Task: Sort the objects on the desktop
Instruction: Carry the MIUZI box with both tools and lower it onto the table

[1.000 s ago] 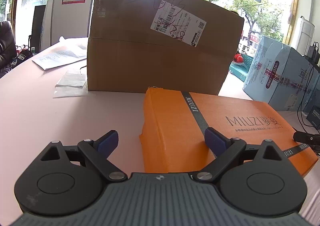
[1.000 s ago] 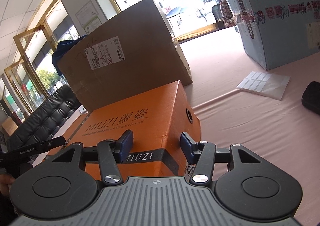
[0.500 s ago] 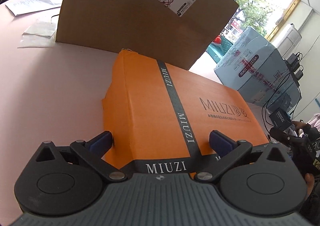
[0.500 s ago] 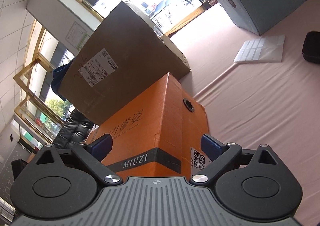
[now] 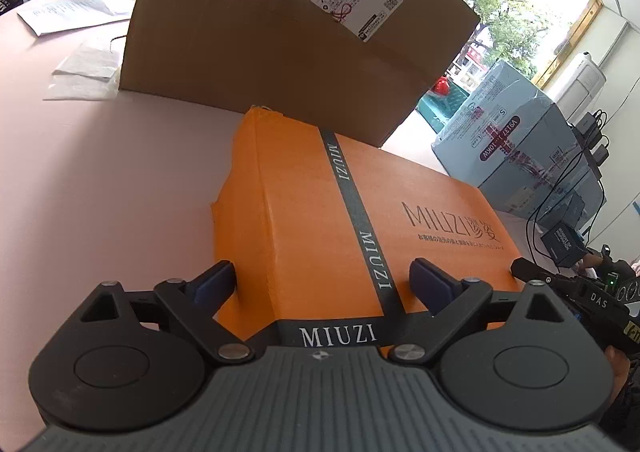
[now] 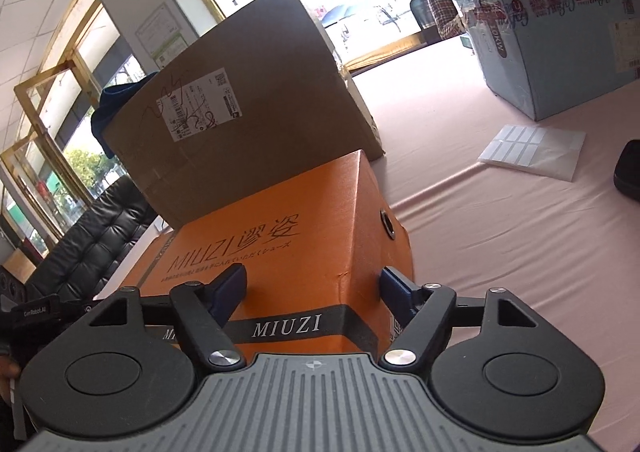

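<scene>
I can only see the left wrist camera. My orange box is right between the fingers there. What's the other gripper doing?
Observer: The right gripper is at the orange box too, with its jaws apart around a corner of the box.
Operator: Is there anything funny on that end of the box?
Observer: Yes, a round black eyelet sits in the end face.
Operator: What's on the table over there?
Observer: A white sheet of labels lies flat on the pink table, apart from the box.
</scene>
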The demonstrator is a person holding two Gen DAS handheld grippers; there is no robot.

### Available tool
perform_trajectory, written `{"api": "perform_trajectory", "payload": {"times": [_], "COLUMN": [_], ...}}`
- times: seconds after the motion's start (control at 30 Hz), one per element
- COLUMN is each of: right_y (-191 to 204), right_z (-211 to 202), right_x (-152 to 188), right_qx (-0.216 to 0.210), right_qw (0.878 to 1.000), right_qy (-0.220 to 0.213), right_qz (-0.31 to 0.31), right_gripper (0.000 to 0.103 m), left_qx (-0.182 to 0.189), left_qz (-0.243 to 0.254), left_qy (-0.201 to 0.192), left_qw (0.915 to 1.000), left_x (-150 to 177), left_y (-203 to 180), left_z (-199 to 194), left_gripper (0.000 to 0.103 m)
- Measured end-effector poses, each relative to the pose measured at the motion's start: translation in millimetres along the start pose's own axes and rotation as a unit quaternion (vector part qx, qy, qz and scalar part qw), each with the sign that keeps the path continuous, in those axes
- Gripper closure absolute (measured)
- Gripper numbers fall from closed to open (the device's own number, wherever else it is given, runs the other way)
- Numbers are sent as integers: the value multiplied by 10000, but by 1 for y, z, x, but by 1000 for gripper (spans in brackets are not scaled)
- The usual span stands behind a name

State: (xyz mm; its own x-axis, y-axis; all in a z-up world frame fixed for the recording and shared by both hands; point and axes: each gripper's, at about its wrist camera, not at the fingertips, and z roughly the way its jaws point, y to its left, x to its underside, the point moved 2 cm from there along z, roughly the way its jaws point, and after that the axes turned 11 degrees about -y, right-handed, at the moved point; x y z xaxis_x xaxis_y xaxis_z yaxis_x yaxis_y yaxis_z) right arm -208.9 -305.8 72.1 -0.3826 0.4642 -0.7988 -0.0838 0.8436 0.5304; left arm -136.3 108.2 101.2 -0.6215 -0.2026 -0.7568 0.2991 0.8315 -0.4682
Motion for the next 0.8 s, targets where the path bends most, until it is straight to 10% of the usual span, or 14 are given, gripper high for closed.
{"api": "perform_trajectory", "payload": {"times": [0.37,0.8], "right_y": [13,127], "right_z": [12,86], "right_x": [1,42], "right_qx": [-166,-1126], "right_qw": [9995,9885], "right_qy": [213,833], "right_qz": [-132,-565], "right_gripper": [41,42], "left_qx": [-417,-1528], "left_qz": [-77,-758], "left_qy": [-271,-895], "left_qw": [9987,9813], "left_x": [0,-3], "left_y": [19,127], "left_z": [-33,-141], "left_gripper": [24,24]}}
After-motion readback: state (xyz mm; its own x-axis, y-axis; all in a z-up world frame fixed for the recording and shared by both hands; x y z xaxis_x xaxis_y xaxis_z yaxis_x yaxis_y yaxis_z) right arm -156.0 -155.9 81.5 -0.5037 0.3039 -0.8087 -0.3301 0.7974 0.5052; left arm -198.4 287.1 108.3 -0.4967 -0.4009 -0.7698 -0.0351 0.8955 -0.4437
